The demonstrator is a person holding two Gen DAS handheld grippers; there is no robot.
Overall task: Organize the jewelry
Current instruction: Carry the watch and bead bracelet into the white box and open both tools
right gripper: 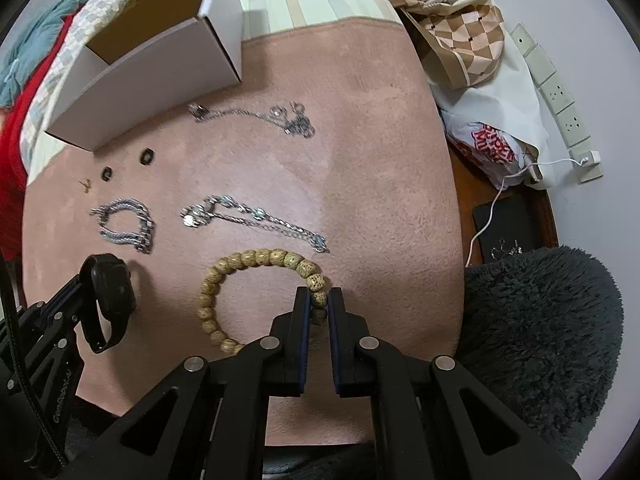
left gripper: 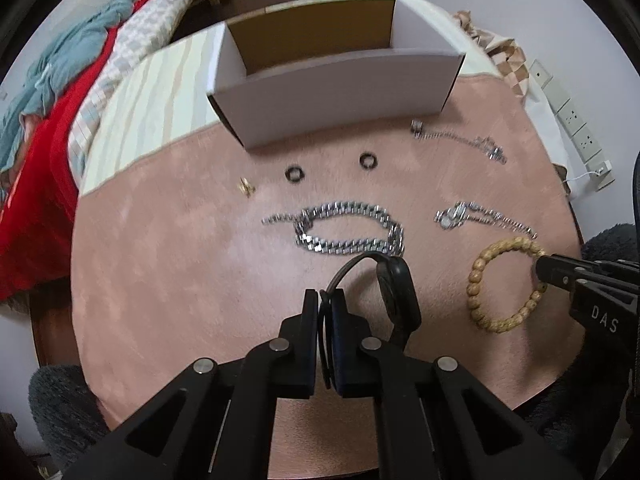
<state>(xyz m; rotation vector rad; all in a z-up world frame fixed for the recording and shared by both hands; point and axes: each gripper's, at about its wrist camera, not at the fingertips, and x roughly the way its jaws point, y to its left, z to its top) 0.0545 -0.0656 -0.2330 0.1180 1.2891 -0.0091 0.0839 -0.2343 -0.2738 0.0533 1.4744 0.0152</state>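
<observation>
Nearest the cameras, both grippers already hold something. The left gripper (left gripper: 326, 300) has its fingers pressed together on the strap of a black smartwatch (left gripper: 400, 292), which hangs just above the pink mat (left gripper: 160, 280). The right gripper (right gripper: 318, 300) has its fingers closed around one bead of the wooden bead bracelet (right gripper: 248, 264), whose loop otherwise lies on the mat.

Farther out, everything else lies loose on the mat: a heavy silver chain bracelet (left gripper: 348, 228), a silver charm chain (left gripper: 480, 216), two dark rings (left gripper: 295, 174) (left gripper: 367, 160), a small gold piece (left gripper: 247, 187) and a thin silver chain (left gripper: 460, 140) just beside the box. The white cardboard box (left gripper: 332, 112) at the far edge shows only its brown interior; nothing can be seen inside it. Judging by this, the sorting has barely begun, with two pieces in hand and six waiting.

Legible writing is scarce: "DAS" on the right gripper's body, seen from the left wrist, and red lettering on a white plastic bag (right gripper: 492, 148) that is too crumpled to read.
</observation>
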